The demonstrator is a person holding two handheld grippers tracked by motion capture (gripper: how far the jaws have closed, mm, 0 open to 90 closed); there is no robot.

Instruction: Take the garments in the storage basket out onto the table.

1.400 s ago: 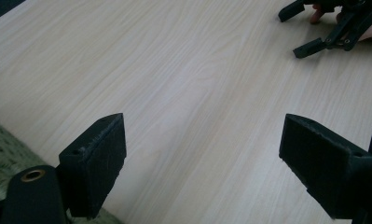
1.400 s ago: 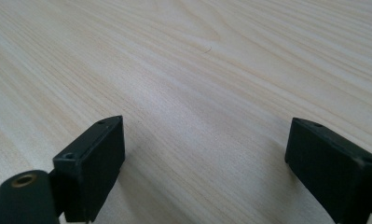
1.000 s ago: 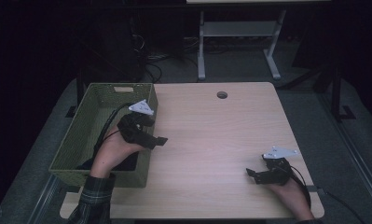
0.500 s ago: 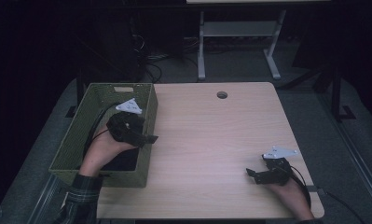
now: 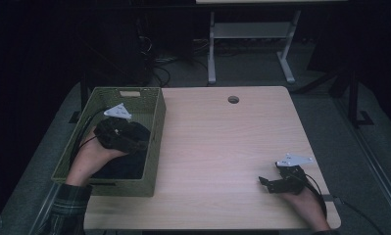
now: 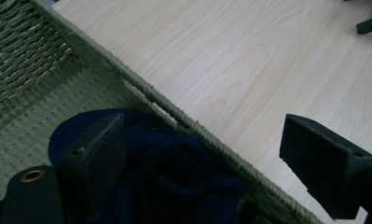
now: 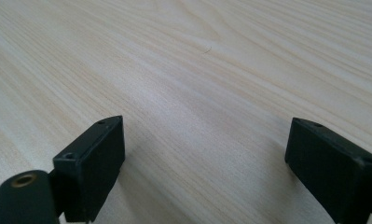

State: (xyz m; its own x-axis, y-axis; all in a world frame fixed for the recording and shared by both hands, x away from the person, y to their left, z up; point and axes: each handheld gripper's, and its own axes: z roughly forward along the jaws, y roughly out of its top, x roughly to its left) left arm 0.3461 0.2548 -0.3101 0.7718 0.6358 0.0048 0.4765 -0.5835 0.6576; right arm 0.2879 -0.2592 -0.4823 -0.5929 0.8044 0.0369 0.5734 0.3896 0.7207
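Left gripper view shows us the left gripper [image 6: 207,161] with jaws spread wide, gripping nothing, straddling the near wall of one green woven basket [image 6: 44,93]; one dark blue crumpled cloth [image 6: 174,177] lies inside, beneath them. Farther across the pale wooden table [image 5: 222,142], our right gripper [image 5: 267,183] rests gaping, empty.

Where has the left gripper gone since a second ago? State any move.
Yes: the left gripper has moved left from over the table into the green basket, above the dark cloth.

Left gripper [image 5: 134,143] and right gripper [image 5: 271,182] both hold their jaws wide apart.
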